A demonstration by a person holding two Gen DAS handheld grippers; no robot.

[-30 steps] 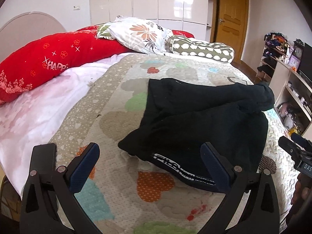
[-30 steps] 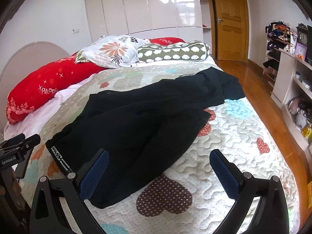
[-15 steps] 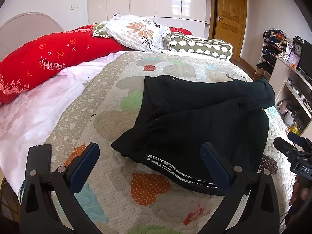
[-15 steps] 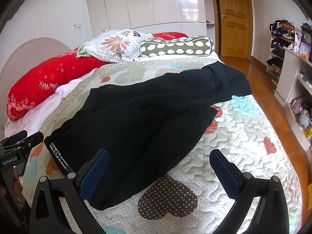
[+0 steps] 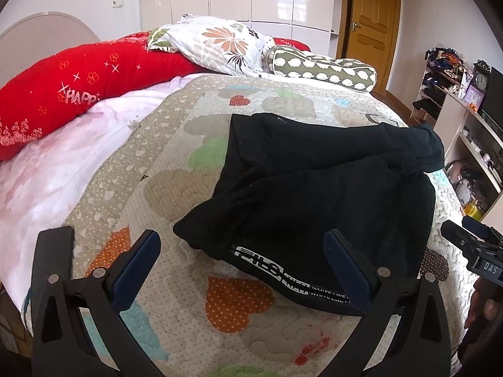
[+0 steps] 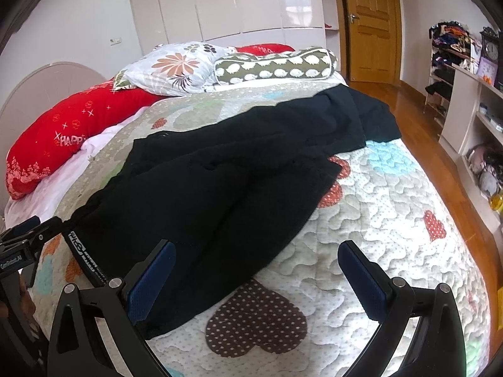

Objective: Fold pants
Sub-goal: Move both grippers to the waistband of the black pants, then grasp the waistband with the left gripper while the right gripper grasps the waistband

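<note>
Black pants (image 5: 314, 185) lie crumpled on the quilted bed cover, their waistband with white lettering (image 5: 283, 278) toward the near edge; they also show in the right wrist view (image 6: 220, 188). My left gripper (image 5: 242, 267) is open and empty, hovering just before the waistband. My right gripper (image 6: 256, 275) is open and empty, above the near edge of the pants and the quilt. Each gripper shows at the edge of the other's view: the right gripper at the right (image 5: 471, 251), the left gripper at the left (image 6: 25, 245).
The quilt (image 6: 393, 220) has coloured hearts. A red long pillow (image 5: 78, 88), a floral pillow (image 5: 226, 44) and a green patterned bolster (image 5: 323, 69) lie at the head. Shelves (image 6: 471, 94) and a wooden door (image 6: 371, 25) stand to the right.
Both grippers have moved slightly closer to the pants, which look larger in view. Both stay open. The pants have not moved.
</note>
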